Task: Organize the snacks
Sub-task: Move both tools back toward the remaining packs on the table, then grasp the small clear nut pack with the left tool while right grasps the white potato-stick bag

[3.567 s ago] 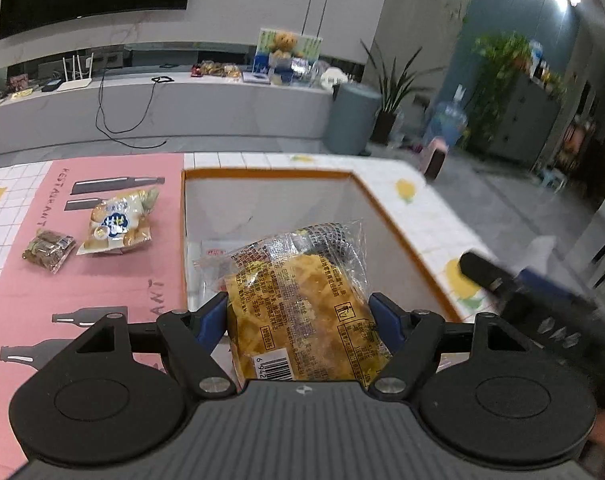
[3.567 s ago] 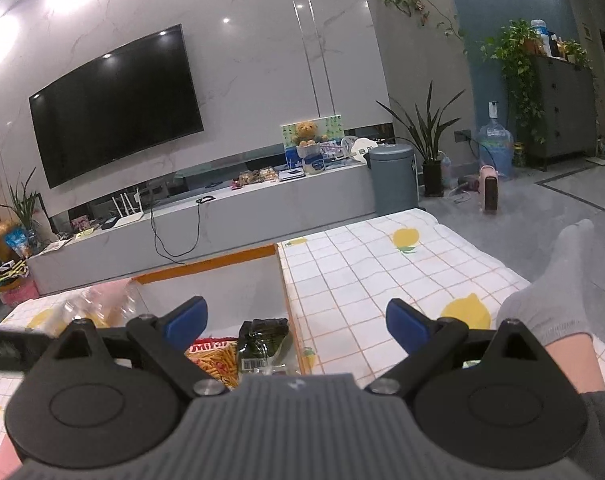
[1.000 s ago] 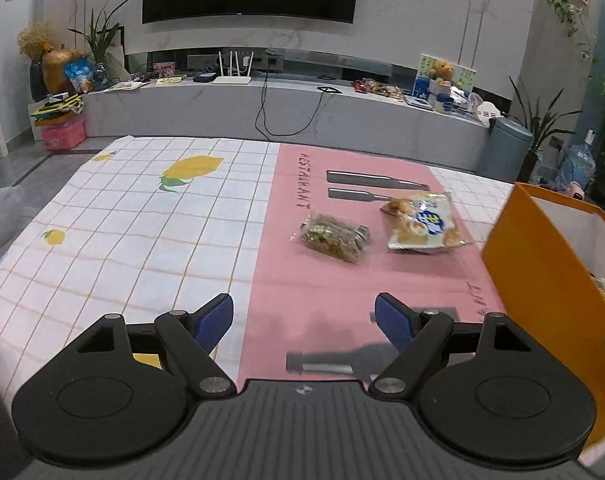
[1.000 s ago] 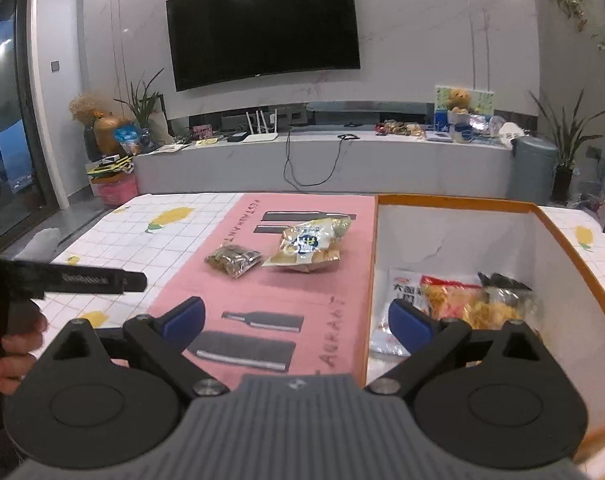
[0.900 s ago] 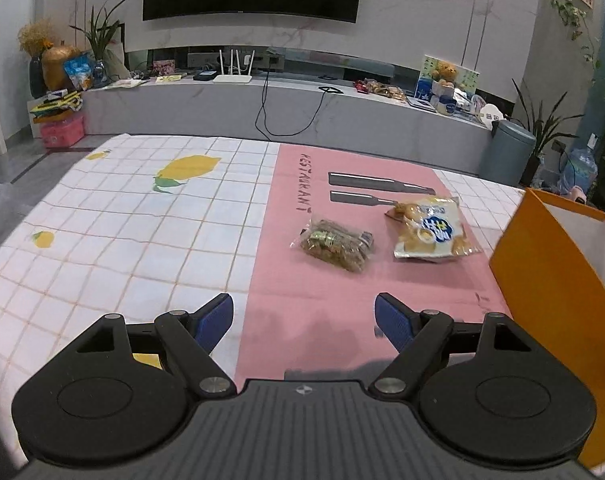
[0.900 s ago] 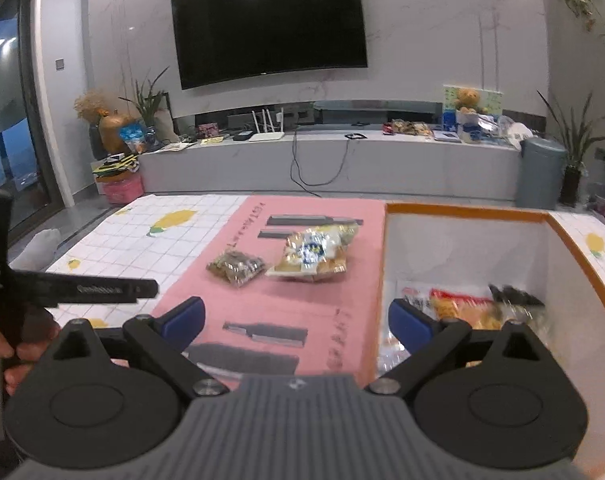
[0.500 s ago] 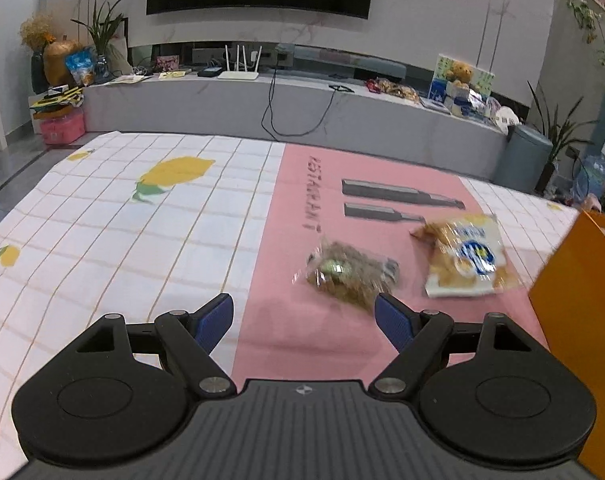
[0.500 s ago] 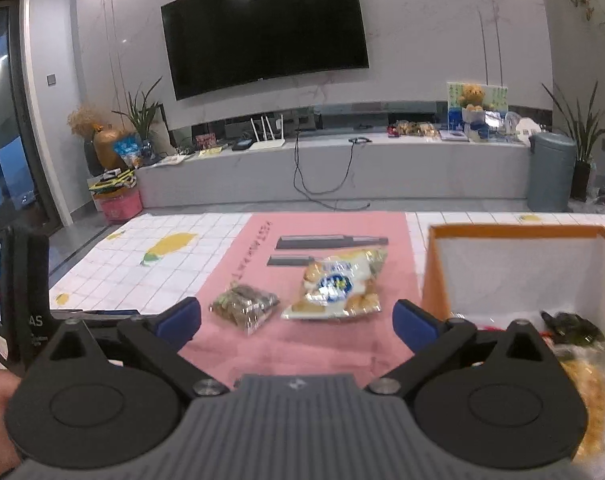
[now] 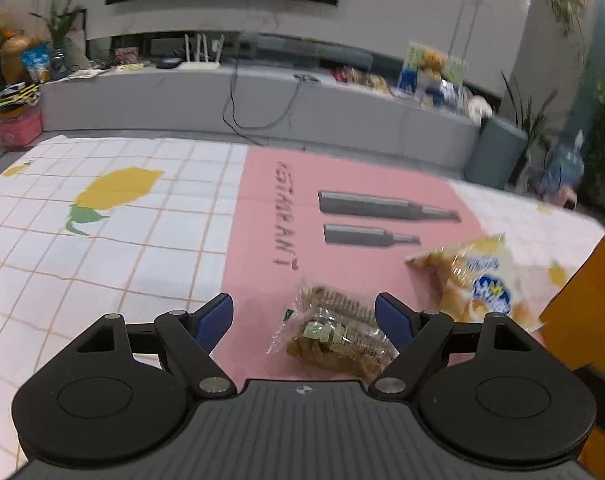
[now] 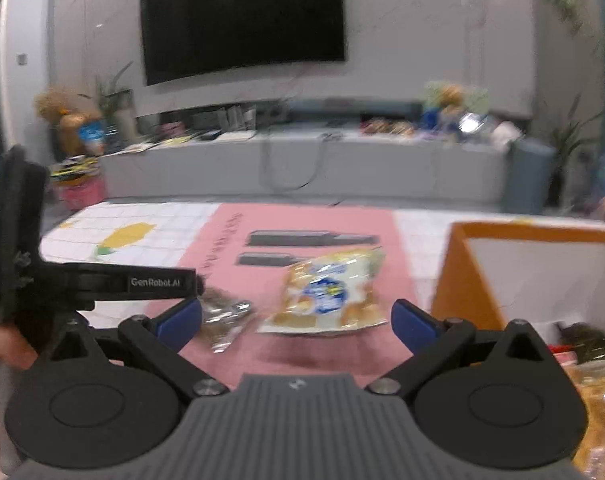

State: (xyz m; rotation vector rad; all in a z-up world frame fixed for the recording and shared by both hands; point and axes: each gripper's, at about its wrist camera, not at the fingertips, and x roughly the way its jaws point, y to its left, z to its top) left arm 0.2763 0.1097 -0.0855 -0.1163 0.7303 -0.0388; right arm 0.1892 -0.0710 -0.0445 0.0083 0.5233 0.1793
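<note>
A small clear packet of brown snacks (image 9: 334, 336) lies on the pink mat (image 9: 342, 184). My left gripper (image 9: 304, 318) is open and straddles it; the pads stand apart from it, and the right one is the nearer. A yellow snack bag (image 9: 474, 280) lies just right of the packet. In the right wrist view my right gripper (image 10: 296, 322) is open, low over the mat, with the same yellow bag (image 10: 326, 292) ahead between its fingers and the small packet (image 10: 226, 316) by its left finger. The left gripper (image 10: 190, 282) reaches in from the left.
An orange-rimmed box (image 10: 454, 272) stands on the right with several snack packs (image 10: 582, 336) inside; its orange wall (image 9: 582, 300) is close to my left gripper's right side. A hand (image 10: 2, 344) holds the left tool. The chequered lemon cloth (image 9: 102, 220) spreads left.
Both grippers have moved forward and down towards the two snacks, which now look larger and nearer. The box has slid towards the right edge of both views. Jaws stayed wide.
</note>
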